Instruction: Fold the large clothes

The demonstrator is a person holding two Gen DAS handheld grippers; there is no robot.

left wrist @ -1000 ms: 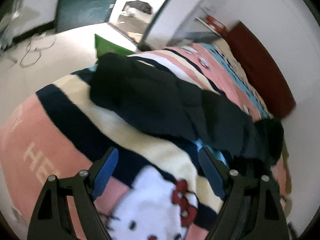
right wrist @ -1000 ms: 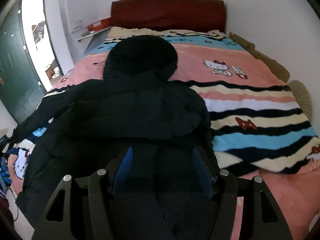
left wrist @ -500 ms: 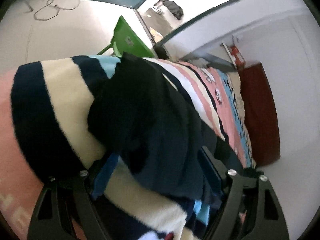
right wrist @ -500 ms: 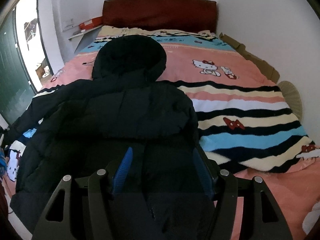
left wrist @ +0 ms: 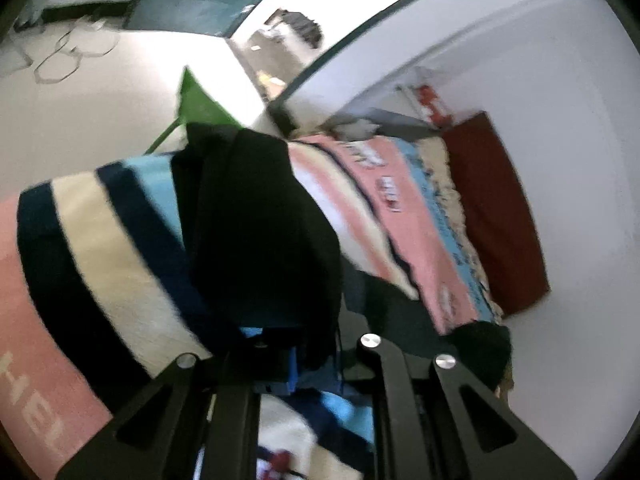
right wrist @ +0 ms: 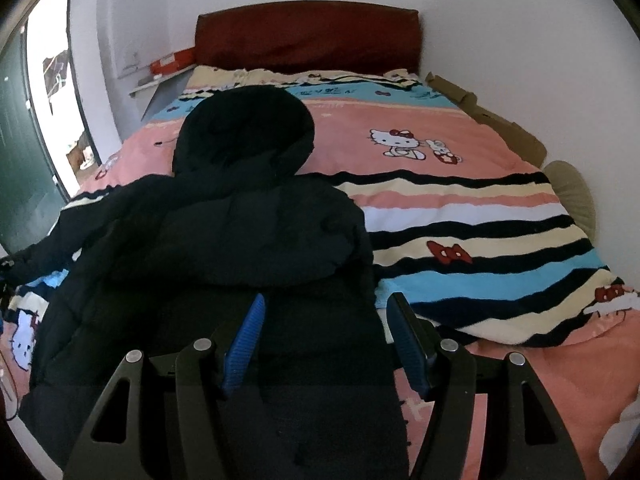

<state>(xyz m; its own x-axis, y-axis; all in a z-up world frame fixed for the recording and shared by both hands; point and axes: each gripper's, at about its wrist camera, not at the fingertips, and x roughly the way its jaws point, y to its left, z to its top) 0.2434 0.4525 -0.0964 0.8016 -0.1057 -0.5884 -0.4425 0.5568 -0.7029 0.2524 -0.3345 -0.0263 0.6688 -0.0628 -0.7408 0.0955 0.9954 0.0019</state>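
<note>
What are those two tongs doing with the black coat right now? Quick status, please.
Left tongs shut on the sleeve. Right tongs open above the black coat, gripping nothing. Coat lies spread on the striped blanket. Nothing in the way.

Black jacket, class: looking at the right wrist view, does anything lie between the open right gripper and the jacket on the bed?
Nothing visible does. The right gripper hangs with jaws open directly over the black jacket, which lies spread on the striped blanket; only jacket fabric shows between the blue pads.
</note>
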